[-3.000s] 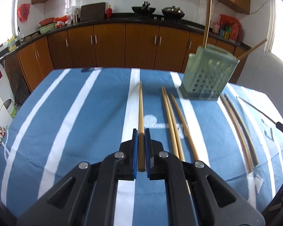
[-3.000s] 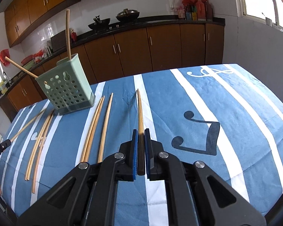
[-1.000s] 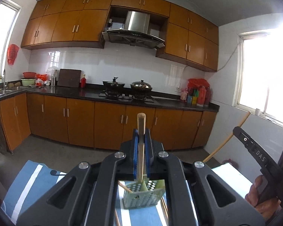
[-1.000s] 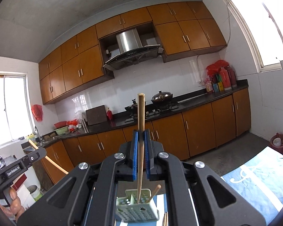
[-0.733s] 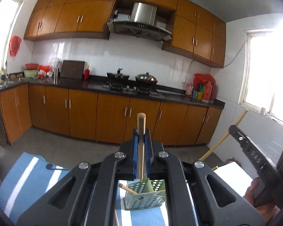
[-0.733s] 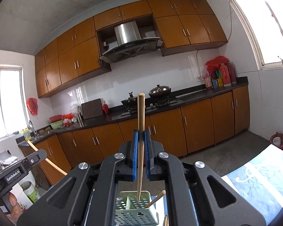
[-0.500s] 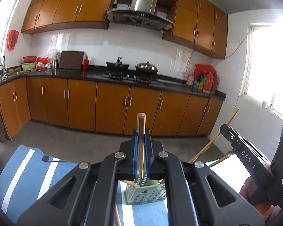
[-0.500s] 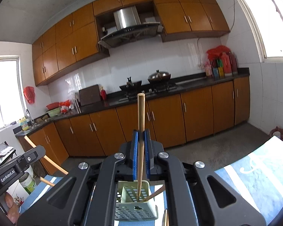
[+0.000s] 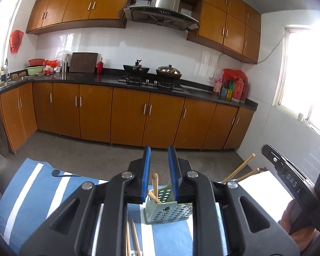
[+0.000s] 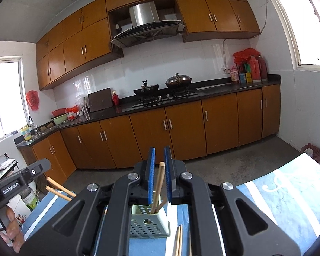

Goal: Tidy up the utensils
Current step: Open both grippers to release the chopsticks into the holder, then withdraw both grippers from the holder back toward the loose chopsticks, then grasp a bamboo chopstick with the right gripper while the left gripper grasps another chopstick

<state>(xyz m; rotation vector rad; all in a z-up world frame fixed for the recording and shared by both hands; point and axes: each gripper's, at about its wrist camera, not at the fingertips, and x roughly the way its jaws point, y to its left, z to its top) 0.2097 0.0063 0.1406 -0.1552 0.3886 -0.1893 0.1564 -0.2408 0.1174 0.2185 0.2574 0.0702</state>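
A green perforated utensil holder (image 9: 166, 213) stands on the blue striped tablecloth (image 9: 32, 192), just beyond both grippers. My left gripper (image 9: 159, 149) is above it with its jaws opening. A wooden chopstick (image 9: 154, 181) sits loose between the pads, its lower end in the holder. My right gripper (image 10: 159, 149) is over the same holder (image 10: 148, 224), jaws slightly apart and opening. Its chopstick (image 10: 159, 185) leans free between the pads and stands in the holder. Other chopsticks (image 9: 239, 170) stick out of the holder at an angle.
Loose chopsticks (image 9: 130, 234) lie on the cloth in front of the holder, seen also as chopsticks (image 10: 178, 241). The right gripper's body (image 9: 288, 181) and a hand (image 9: 296, 219) fill the right edge. Kitchen cabinets (image 9: 128, 117) stand behind.
Both grippers have sunk toward the holder. Their pads have parted, the left pair more. Each chopstick has slid down from the pads into the holder.
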